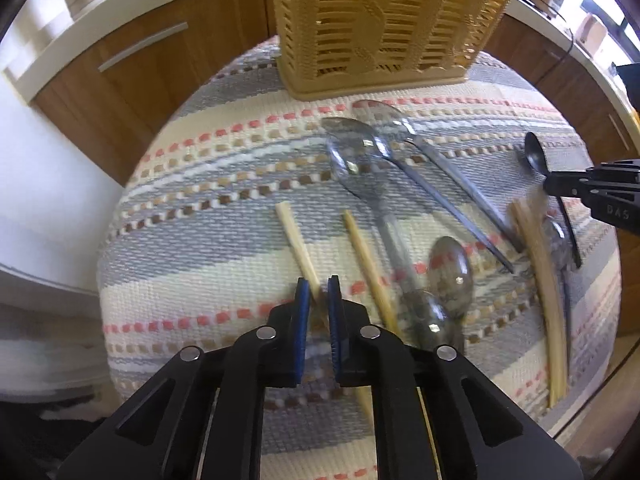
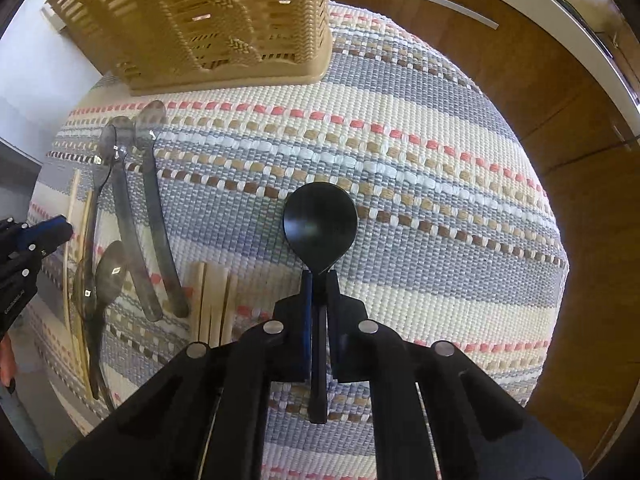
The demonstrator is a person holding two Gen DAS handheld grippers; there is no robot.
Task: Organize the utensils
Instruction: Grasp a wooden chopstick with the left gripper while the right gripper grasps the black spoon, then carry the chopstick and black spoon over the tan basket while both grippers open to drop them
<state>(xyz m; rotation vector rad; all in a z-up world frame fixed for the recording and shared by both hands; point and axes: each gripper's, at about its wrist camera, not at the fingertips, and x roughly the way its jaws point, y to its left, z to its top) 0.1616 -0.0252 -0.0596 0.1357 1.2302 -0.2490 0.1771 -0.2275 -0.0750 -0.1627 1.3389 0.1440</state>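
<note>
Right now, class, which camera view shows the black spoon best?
The right wrist view: the black spoon fills the centre, clamped by the right gripper. The left wrist view shows only its small bowl at the edge.

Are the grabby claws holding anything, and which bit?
The right gripper pinches the black plastic spoon by its handle, just below the bowl. The left gripper closes around a pale wooden chopstick, near its middle.
</note>
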